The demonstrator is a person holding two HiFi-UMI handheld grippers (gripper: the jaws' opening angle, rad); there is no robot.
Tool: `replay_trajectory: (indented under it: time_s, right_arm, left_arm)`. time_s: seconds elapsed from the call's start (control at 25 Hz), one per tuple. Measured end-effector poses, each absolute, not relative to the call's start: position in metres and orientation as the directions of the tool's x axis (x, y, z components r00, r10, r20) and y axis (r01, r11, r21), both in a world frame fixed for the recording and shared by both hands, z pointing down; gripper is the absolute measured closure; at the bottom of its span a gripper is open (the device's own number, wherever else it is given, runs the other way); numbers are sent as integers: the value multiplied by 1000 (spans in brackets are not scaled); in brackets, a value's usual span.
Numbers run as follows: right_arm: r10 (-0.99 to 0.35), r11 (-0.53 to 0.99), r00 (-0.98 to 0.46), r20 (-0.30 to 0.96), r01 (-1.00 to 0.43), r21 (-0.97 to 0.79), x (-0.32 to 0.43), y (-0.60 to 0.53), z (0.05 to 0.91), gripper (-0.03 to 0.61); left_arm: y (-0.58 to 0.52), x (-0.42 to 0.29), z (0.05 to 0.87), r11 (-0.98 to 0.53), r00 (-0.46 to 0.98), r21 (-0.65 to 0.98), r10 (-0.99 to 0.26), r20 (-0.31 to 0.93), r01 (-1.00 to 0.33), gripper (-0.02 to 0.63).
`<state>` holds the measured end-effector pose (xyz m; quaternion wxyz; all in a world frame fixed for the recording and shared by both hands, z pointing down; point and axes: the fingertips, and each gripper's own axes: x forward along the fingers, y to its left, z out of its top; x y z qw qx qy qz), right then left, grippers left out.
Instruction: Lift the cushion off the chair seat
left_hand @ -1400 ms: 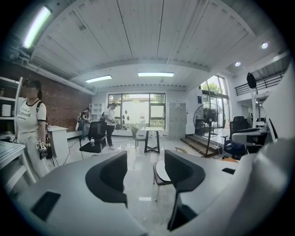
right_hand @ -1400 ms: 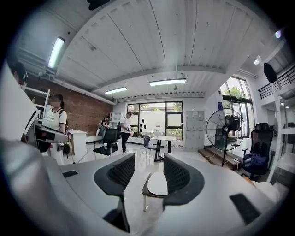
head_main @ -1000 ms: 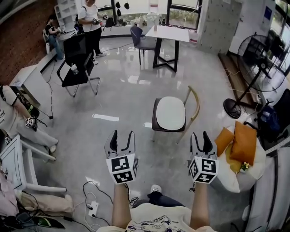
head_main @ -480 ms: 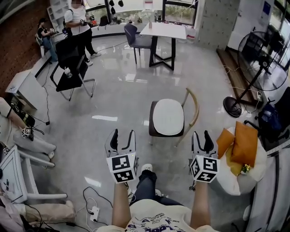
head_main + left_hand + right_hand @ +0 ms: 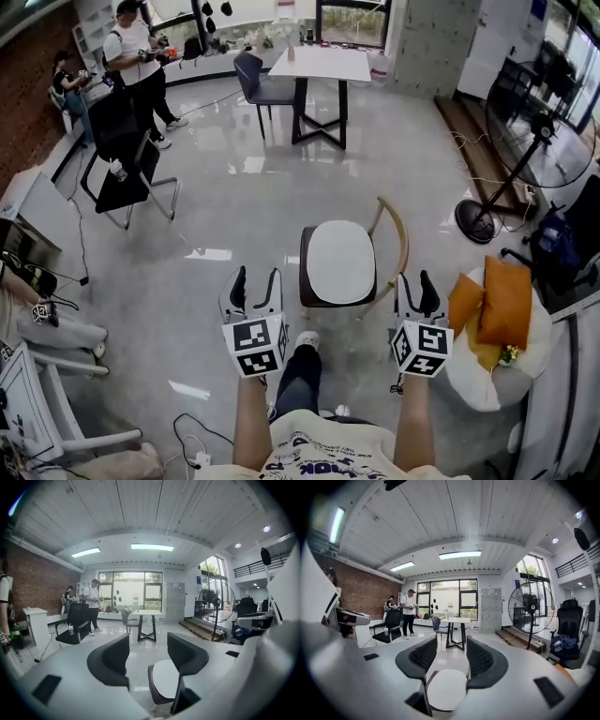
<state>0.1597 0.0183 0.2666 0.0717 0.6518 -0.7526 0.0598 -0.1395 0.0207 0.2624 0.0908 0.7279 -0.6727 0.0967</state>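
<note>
A white oval cushion (image 5: 341,262) lies on the dark seat of a chair with a curved wooden backrest (image 5: 403,246), on the grey floor ahead of me. My left gripper (image 5: 250,281) is held just short of the chair's near left corner, open and empty. Level with it at the chair's right side, my right gripper (image 5: 417,283) is open too, with nothing between its fingers. The left gripper view has the cushion (image 5: 164,679) low behind the right jaw. In the right gripper view the cushion (image 5: 446,688) shows between and below the two jaws.
Orange cushions (image 5: 495,302) rest on a round white seat close at the right. A standing fan (image 5: 539,122) is further back right, a white table (image 5: 322,64) beyond the chair, a black chair (image 5: 122,178) at the left. People stand far left. Cables (image 5: 202,441) lie near my feet.
The chair with its cushion has come closer to both grippers as I walk forward. Both grippers stay open and level with each other.
</note>
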Motion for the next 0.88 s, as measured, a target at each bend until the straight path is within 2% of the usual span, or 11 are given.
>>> replay_trajectory:
  time_s: [0.52, 0.72, 0.88]
  right_arm:
    - [-970, 66, -64, 234, -998, 1, 139, -205, 280, 364]
    - [-960, 38, -41, 276, -999, -17, 151, -255, 303, 359]
    - [-946, 15, -19, 323, -1000, -15, 137, -304, 326, 359]
  left_arm:
    - [-228, -144, 280, -203, 196, 9, -928, 317, -979, 364]
    - [-284, -133, 301, -229, 218, 11, -909, 355, -973, 365]
    - [-338, -150, 326, -246, 234, 22, -888, 397, -969, 365]
